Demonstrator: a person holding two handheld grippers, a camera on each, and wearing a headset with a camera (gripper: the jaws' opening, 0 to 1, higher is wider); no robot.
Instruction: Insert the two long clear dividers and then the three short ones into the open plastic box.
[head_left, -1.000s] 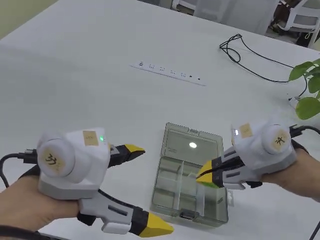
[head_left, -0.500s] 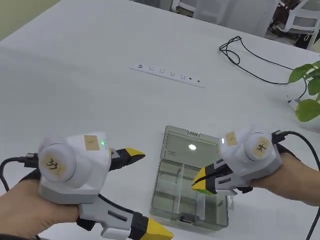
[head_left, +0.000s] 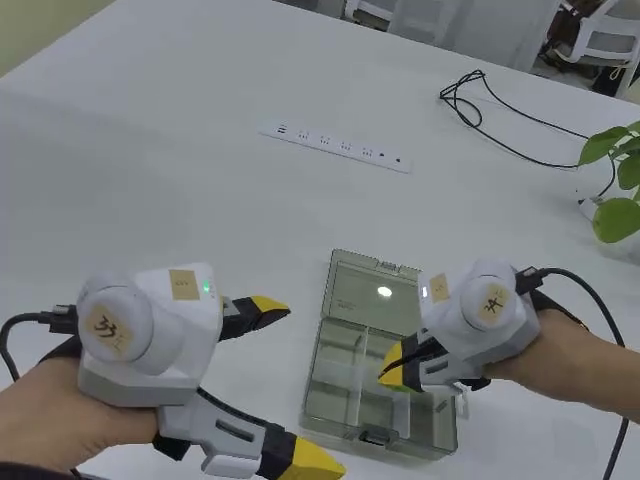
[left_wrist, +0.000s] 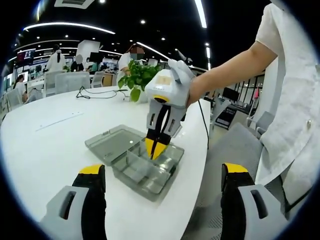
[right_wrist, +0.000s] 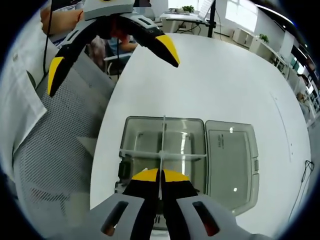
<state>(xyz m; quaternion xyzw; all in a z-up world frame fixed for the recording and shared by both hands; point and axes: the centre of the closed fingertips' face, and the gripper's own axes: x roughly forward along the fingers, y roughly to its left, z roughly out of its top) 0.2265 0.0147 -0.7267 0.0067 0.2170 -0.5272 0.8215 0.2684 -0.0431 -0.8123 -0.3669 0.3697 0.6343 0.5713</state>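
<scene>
The open clear plastic box (head_left: 345, 405) lies near the table's front edge, its lid (head_left: 385, 290) folded flat behind it. My right gripper (head_left: 398, 366) hangs over the tray, shut on a thin clear divider (right_wrist: 163, 137) that stands on edge and reaches down into the box (right_wrist: 142, 140). Another clear divider (right_wrist: 185, 155) crosses it inside the tray. My left gripper (head_left: 288, 385) is held to the left of the box, open and holding nothing. From the left gripper view, the right gripper (left_wrist: 156, 149) points its tips down into the box (left_wrist: 125, 167).
A white power strip (head_left: 335, 146) lies across the middle of the table. A black cable (head_left: 500, 115) loops at the back right beside a green plant (head_left: 615, 180). The table's front edge runs just below the box.
My right gripper has moved left and lower over the box tray with the divider in it. The left gripper has barely shifted.
</scene>
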